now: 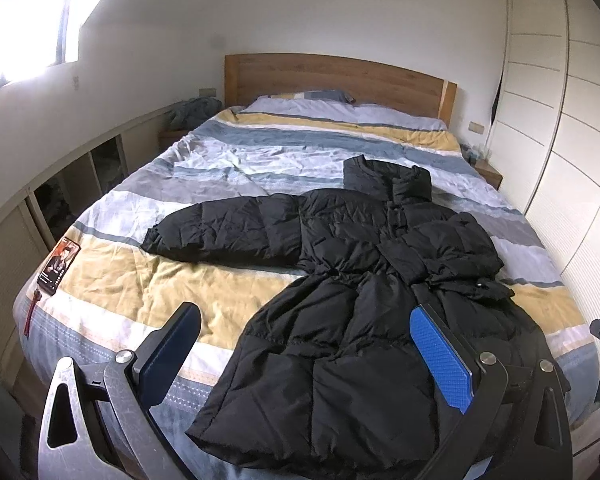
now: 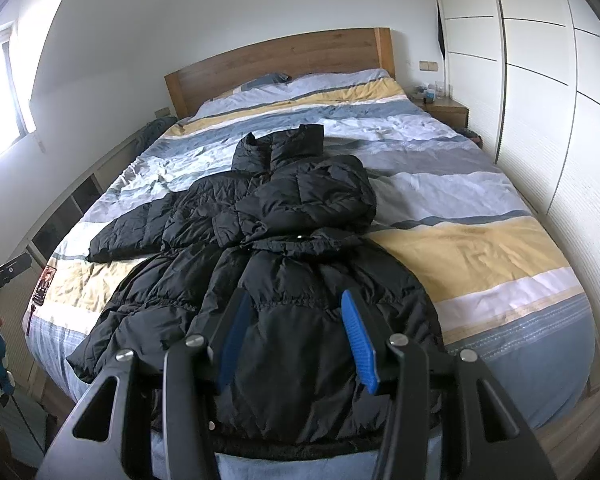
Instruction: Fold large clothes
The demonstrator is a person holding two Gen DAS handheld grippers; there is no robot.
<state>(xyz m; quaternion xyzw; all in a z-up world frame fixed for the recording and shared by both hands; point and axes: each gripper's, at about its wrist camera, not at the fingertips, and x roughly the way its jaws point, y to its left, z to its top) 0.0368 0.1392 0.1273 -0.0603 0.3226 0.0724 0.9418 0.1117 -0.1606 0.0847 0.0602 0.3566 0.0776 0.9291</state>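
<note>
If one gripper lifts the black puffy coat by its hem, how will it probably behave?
The black quilted puffer coat will likely sag and drape, since it already lies in soft, creased folds. Its puffed panels suggest little weight for its bulk. The shiny shell may slip between the fingers.

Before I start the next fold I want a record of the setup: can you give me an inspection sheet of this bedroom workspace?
Surface: bed with striped duvet, wrinkled.
Job's things: black puffer coat laid out; one sleeve spread sideways, the other folded across the chest; hem reaches the foot edge.
Clutter: phone with a red strap at the bed's left edge.
Grippers: left gripper open, holding nothing; right gripper open over the coat's lower part, holding nothing.
Cables: nothing seen.
Surroundings: wooden headboard, white wardrobe, nightstand, window.
</note>
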